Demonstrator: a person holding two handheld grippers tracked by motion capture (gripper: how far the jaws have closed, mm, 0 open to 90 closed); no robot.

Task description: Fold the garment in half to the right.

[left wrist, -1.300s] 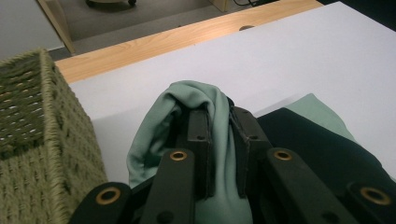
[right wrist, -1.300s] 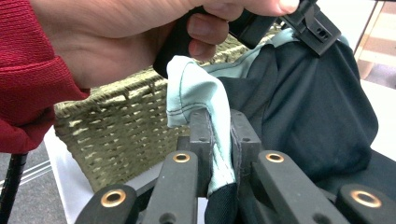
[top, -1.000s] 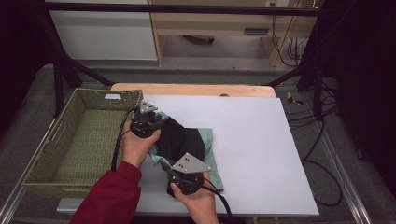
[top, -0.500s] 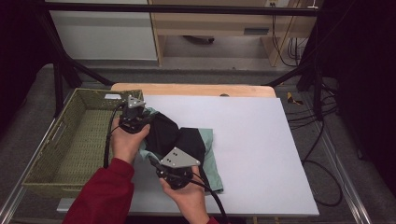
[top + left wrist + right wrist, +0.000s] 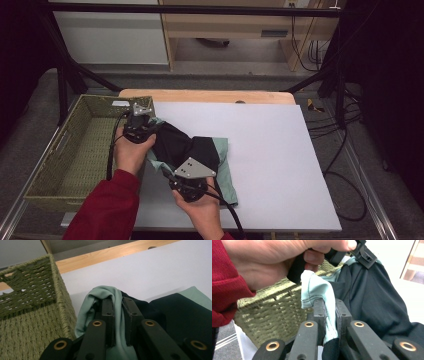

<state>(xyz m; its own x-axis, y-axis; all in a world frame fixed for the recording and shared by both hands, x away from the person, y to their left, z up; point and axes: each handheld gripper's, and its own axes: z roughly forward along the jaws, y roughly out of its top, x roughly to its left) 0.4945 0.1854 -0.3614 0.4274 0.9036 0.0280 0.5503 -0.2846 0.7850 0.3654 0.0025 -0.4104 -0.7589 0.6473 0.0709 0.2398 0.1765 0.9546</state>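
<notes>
high view first: at the table's left edge i see the woven basket [image 5: 75, 155], and just beside its right rim my left gripper [image 5: 141, 125] is clamped on a fold of the mint-and-black garment [image 5: 200, 152]. the garment lies bunched across the white table [image 5: 280, 150] near its front-left corner. my right gripper [image 5: 186, 181], nearer the front edge, is clamped on the mint hem too.

Left gripper [image 5: 141, 120]: held in the left hand [image 5: 131, 152] beside the basket's [image 5: 75, 150] near corner, jaws clamped on a fold of garment [image 5: 120, 322]. Right gripper [image 5: 187, 172]: held in the right hand [image 5: 200, 210], farther from the basket, jaws pinching the garment's hem. Red sleeve [image 5: 107, 207] on left forearm.
</notes>
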